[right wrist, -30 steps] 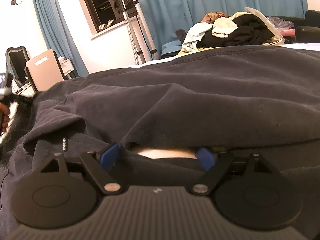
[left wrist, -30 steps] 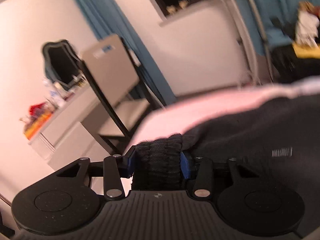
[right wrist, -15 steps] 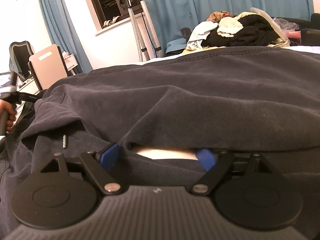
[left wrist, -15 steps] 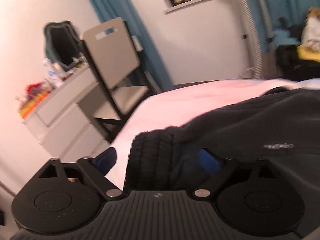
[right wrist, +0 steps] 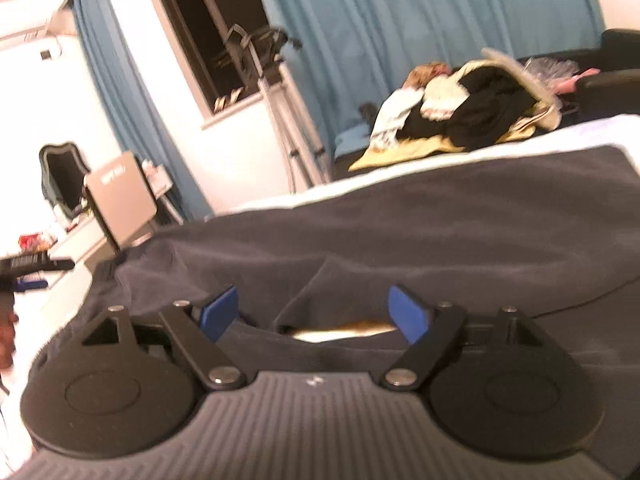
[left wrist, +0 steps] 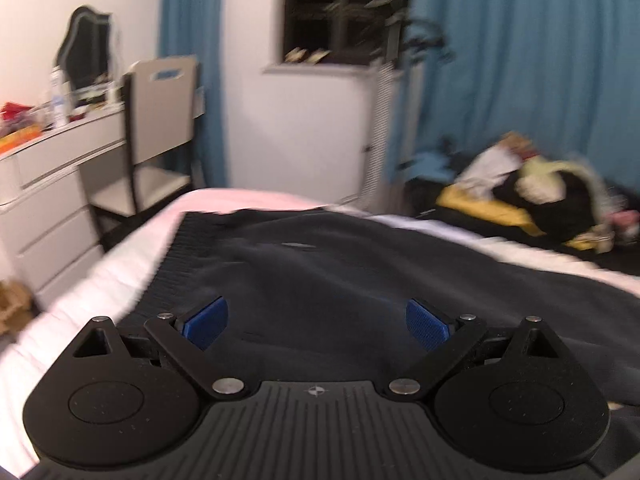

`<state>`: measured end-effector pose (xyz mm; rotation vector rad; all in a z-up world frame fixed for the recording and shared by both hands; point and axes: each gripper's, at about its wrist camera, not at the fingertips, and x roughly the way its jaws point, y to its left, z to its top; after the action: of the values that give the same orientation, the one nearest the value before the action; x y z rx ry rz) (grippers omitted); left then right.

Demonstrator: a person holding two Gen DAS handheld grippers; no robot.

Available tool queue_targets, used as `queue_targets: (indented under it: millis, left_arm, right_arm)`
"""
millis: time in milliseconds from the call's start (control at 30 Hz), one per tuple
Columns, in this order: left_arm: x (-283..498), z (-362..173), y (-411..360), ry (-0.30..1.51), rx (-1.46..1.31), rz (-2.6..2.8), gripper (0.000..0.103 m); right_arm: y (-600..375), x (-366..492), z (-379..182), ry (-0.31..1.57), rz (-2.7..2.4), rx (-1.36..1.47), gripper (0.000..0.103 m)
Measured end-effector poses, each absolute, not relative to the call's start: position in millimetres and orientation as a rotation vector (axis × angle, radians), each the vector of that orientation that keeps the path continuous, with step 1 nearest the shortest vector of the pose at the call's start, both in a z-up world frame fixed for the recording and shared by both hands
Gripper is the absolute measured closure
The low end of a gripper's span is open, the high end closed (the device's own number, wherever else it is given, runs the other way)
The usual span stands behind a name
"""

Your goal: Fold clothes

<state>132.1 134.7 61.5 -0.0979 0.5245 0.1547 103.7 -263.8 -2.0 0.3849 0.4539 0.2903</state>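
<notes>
Dark, perhaps navy garment (left wrist: pixel 320 280) with ribbed hem on pale pink bedsheet (left wrist: pixel 132 256).

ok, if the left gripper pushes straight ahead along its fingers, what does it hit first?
Most likely the dark navy sweatshirt spread on the white bed. The left gripper is open and low over it, with cloth filling the view ahead. The picture is blurred, so depth is uncertain.
</notes>
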Motion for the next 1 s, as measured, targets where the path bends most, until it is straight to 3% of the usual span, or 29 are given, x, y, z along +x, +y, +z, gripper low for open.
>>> queue_targets:
  millis: [133,367,600,1000]
  left_arm:
    - [93,58,80,0.488,-0.140,0.067,0.005]
    - [50,35,12,0.457,-0.055,-0.028,0.001]
    - [39,1,11,0.487,-0.036,-0.069,0.001]
    - [46,-13,26,0.559,-0.102,-0.169,0.001]
  right_arm:
    - [-284,65,25,0.355,0.300,0.367,0.019]
    - [-313,26,29,0.340,0.274,0.392,0.018]
    - [-321,28,13,0.399,0.207,0.417,0.018]
    - [-308,40,1,0.442,0.143,0.372,0.014]
